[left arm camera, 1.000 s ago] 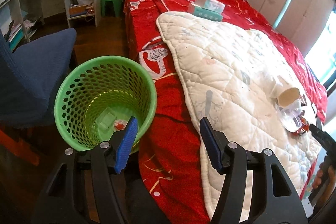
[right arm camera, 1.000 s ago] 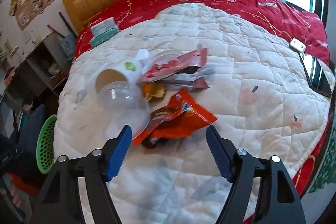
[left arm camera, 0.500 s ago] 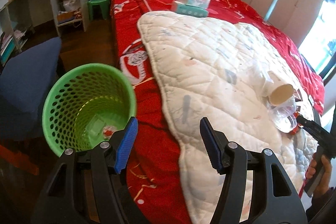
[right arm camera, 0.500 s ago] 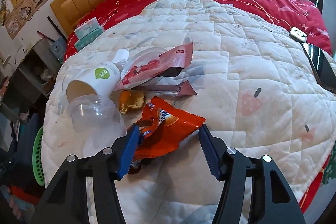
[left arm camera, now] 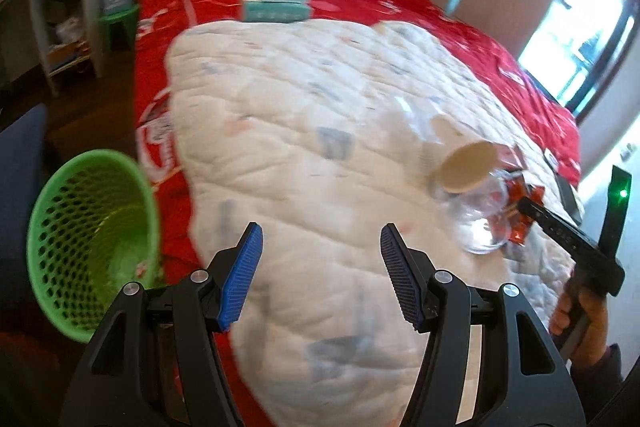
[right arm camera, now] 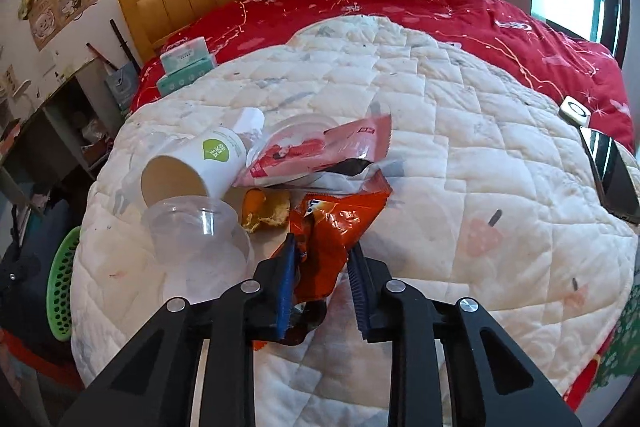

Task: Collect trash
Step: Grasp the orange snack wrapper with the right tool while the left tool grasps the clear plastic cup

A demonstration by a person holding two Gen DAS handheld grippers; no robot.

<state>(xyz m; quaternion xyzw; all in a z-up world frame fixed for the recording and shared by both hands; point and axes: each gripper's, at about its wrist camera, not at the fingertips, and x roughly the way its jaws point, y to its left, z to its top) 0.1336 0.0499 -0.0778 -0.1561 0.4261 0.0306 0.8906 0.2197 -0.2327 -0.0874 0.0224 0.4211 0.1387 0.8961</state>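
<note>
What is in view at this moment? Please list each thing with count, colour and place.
orange snack bag: 1, orange, on quilt, pinched between right tool's fingers
pink wrapper: 1, pink-red, behind the orange bag
paper cup: 1, white, on its side
clear containers: at least 2, transparent, beside the cup
food scrap: 1, orange-yellow, between cup and bag
basket: 1, green, on floor by bed
tissue boxes: 2, teal-white, near headboard
quilt: 1, white, over red bedding
phone: 1, dark, quilt's right edge
left tool: open, empty
right tool: closed on bag
</note>
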